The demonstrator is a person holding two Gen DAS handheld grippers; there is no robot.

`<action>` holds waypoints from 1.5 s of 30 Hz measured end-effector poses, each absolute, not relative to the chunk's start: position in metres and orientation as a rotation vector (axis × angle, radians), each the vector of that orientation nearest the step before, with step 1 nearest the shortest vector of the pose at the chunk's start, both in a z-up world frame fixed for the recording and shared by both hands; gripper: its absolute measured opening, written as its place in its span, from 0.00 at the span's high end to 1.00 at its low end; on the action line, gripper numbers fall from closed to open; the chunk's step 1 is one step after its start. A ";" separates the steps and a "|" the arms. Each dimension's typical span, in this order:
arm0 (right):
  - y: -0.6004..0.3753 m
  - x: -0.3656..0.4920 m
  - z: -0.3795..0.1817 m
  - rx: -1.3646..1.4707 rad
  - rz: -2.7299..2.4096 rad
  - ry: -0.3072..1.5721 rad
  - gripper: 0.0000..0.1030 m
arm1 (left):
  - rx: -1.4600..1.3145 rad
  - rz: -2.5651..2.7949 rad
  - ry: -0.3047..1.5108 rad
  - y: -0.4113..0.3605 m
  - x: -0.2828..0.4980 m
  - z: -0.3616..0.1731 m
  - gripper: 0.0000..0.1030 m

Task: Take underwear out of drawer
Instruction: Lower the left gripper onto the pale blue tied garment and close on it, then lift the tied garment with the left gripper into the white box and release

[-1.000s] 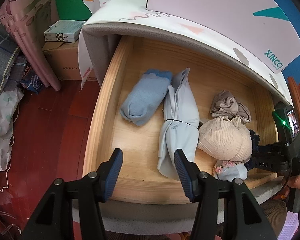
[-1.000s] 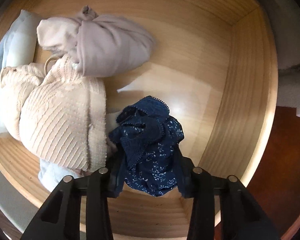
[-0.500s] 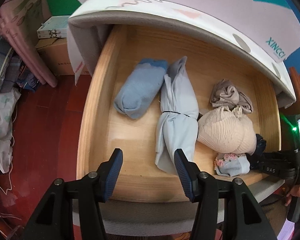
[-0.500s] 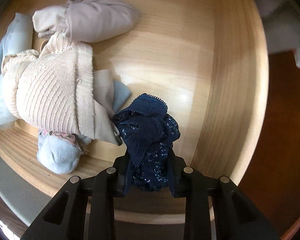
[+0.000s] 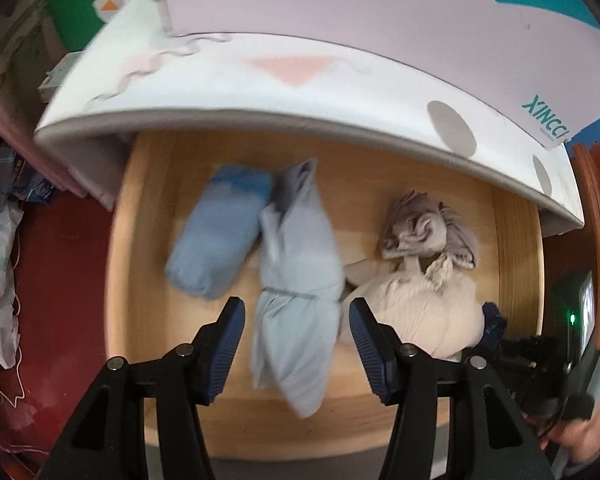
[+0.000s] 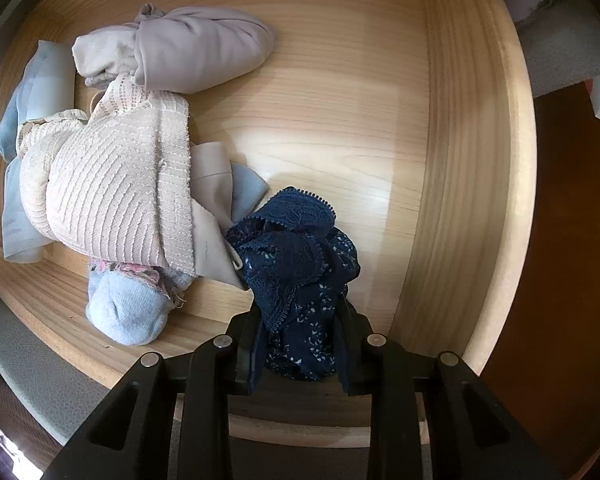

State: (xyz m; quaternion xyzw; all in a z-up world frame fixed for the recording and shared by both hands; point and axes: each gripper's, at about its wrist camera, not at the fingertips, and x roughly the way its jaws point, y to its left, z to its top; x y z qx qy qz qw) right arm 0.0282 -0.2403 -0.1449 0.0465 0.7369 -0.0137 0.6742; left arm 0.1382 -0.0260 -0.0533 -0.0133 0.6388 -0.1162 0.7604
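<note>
Drawer: open, wooden, clothes bunched at its front.
Right gripper: pinching the navy underwear, which sits bunched in the front right corner, rising straight along the fingers.
Left gripper: spread, empty, farther off above a pale blue bundle.

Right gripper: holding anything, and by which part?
Right gripper is clamped on the navy lace underwear, gripping its bunched lower end; the lace top sticks out beyond the fingers.

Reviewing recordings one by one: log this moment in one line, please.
phase: lifting out | right claw: shut on navy underwear | left claw: open, empty, over pale blue bundle | drawer: open
</note>
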 end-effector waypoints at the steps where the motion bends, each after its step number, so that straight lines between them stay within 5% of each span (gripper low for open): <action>1: -0.241 0.028 -0.145 0.109 -0.028 1.657 0.74 | -0.028 -0.255 1.396 -0.029 0.140 -0.055 0.46; 28: -0.251 0.028 -0.137 0.161 -0.014 1.651 0.73 | 0.145 -0.171 1.577 -0.058 0.164 -0.130 0.44; 35: -0.252 0.028 -0.134 0.161 -0.014 1.650 0.73 | 0.163 -0.182 1.571 -0.052 0.153 -0.132 0.57; 45: -0.252 0.028 -0.134 0.160 -0.014 1.650 0.73 | 0.160 -0.200 1.516 -0.053 0.142 -0.121 0.63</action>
